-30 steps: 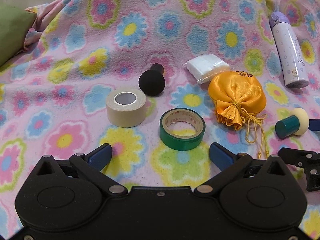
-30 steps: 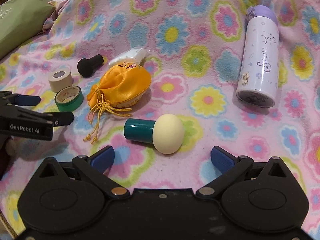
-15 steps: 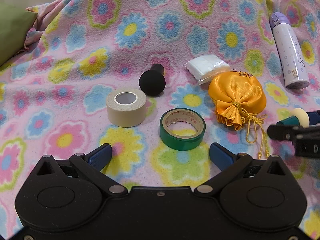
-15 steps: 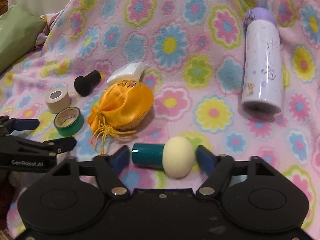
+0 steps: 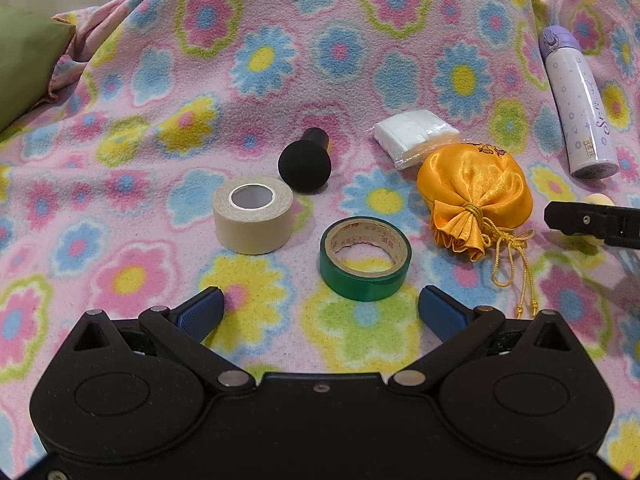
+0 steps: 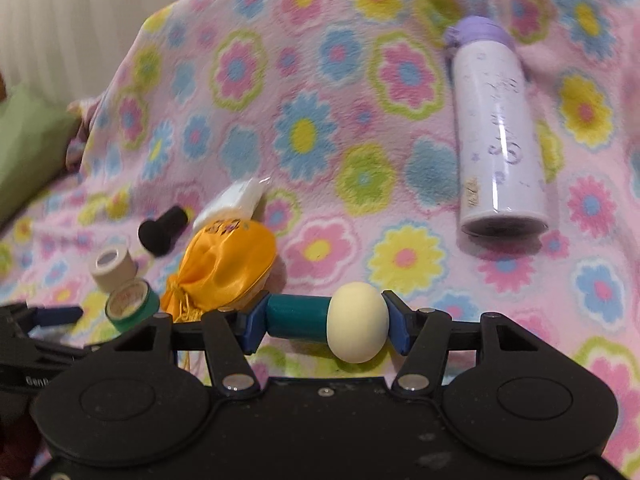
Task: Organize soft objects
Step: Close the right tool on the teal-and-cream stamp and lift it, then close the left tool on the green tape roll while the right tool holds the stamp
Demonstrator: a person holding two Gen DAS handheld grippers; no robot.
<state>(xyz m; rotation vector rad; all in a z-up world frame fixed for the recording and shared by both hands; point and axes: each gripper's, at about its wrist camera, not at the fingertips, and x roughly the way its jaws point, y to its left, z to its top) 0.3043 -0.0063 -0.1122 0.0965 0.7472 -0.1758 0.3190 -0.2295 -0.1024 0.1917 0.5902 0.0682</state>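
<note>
Right gripper [image 6: 325,322]: one, nearest the right wrist camera; its blue jaws pinch the mushroom-shaped toy end to end, one pad on the teal stem, the other on the cream cap
Mushroom-shaped toy [image 6: 332,322]: one with a teal stem and cream cap, lying crosswise between the right jaws, just above the blanket
Left gripper [image 5: 320,312]: one; jaws spread wide over the blanket with nothing between them, the green tape just beyond their tips
Tape rolls: two; green tape [image 5: 365,258] lying flat nearest the left jaws, beige tape [image 5: 252,220] just beyond it to the left, the two apart
Orange satin pouch [image 5: 476,196]: one, drawstring cinched, gold cord trailing toward the camera; right of the green tape
Black mushroom-shaped toy [image 5: 305,166]: one, on its side, just behind the beige tape
White packet [image 5: 414,134]: one, in clear wrap, touching the far edge of the pouch
Lilac bottle [image 6: 498,136]: one, lying on its side with its purple cap pointing away, well apart from the rest, far right
Surface: pink fleece blanket [image 5: 120,152] printed with blue, yellow and pink flowers, rumpled toward the back
Room: one green cushion [image 5: 24,56] at the far left edge of the blanket; pale ribbed wall [image 6: 60,20] behind
</note>
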